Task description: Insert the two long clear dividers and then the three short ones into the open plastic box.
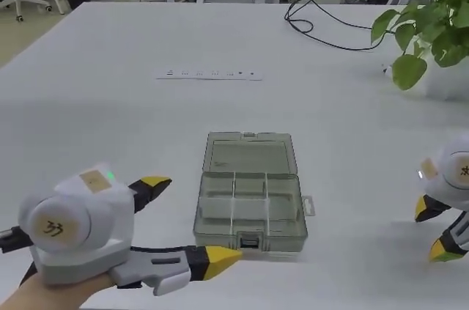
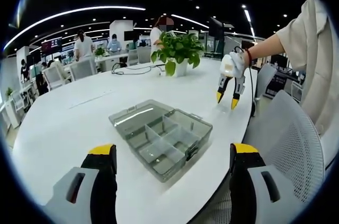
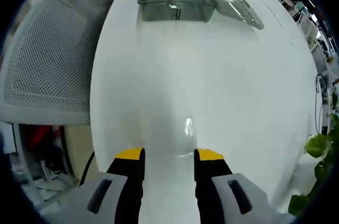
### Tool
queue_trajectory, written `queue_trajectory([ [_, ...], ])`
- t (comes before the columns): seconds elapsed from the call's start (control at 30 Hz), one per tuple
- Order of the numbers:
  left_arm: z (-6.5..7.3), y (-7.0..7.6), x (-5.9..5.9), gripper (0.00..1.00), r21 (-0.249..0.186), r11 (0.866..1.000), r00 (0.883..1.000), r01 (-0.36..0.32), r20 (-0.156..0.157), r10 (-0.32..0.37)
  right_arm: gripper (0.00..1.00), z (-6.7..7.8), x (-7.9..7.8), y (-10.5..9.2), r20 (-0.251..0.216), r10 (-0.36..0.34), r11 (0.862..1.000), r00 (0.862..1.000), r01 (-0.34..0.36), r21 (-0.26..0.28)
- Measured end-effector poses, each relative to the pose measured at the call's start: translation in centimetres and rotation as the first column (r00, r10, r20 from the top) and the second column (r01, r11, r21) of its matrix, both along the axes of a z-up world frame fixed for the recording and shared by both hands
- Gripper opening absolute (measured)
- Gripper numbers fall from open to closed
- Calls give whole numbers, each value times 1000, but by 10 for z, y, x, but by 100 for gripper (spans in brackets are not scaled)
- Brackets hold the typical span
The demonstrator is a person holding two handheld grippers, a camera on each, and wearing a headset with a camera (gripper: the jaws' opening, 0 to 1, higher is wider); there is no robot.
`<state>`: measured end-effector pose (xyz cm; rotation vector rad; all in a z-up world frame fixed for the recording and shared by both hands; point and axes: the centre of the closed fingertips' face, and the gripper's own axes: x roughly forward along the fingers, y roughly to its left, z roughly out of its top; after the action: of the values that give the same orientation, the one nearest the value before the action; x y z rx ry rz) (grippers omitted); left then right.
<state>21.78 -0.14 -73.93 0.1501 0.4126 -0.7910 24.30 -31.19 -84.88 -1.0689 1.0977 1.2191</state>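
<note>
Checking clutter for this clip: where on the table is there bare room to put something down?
Bare table lies between the box and the white strip, and between the box and the right gripper. Crowded: the left gripper close by the box's left front; cable and plant at the far right.

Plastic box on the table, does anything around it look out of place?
One thing: a small clear piece lies flat on the table just right of the plastic box, not standing inside. It may be a leftover short divider; too small to tell. Otherwise nothing stands out.
</note>
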Motion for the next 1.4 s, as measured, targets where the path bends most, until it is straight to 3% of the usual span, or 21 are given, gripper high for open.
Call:
queue_trajectory([
  [0.6,0,1,1,88,4,1000,1000,-15,1,15,33,0,-2,2,-15,23,999,1000,-23,25],
  [0.93,0,0,2,88,-1,1000,1000,-15,-4,15,32,1,-2,2,2,-30,998,1000,30,48],
  [1.07,2,-1,2,88,-24,999,1000,-20,-9,20,32,3,1,3,56,-49,998,997,46,54],
  [1.2,0,0,1,86,-13,1000,1000,-17,-18,17,32,7,6,5,112,-51,997,992,44,63],
  [1.4,1,1,-1,83,-27,999,999,-18,-28,17,32,22,22,17,218,-71,993,973,49,107],
])
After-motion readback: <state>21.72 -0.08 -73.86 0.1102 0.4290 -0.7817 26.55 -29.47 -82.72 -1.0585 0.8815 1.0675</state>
